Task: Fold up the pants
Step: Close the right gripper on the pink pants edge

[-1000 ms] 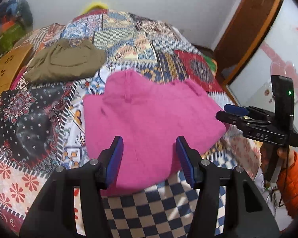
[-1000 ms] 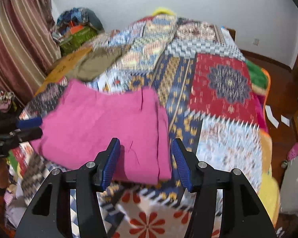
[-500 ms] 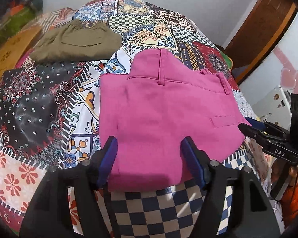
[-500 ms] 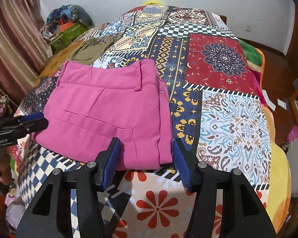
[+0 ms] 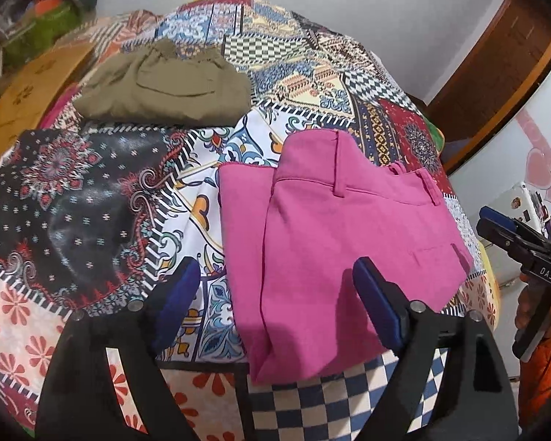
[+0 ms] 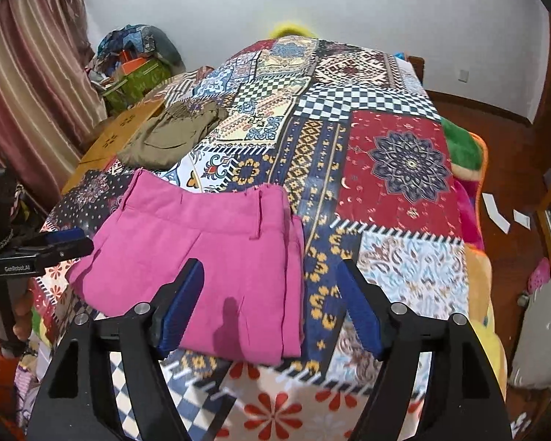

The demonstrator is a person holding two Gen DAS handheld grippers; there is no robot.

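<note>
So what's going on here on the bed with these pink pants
A person holds a claw in each hand above a patchwork quilt. The pink pants lie folded into a compact stack near the bed's edge. The left claw and the right claw are both open and hold nothing. Folded olive pants lie farther back.

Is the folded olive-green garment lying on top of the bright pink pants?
No. The folded olive-green garment lies apart, farther up the patchwork bedspread than the bright pink pants.

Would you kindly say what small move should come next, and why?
Probably lift both away: the pink pants already lie folded compactly on the quilt, and the left hand-held gripper and right hand-held gripper are open, holding nothing.
</note>
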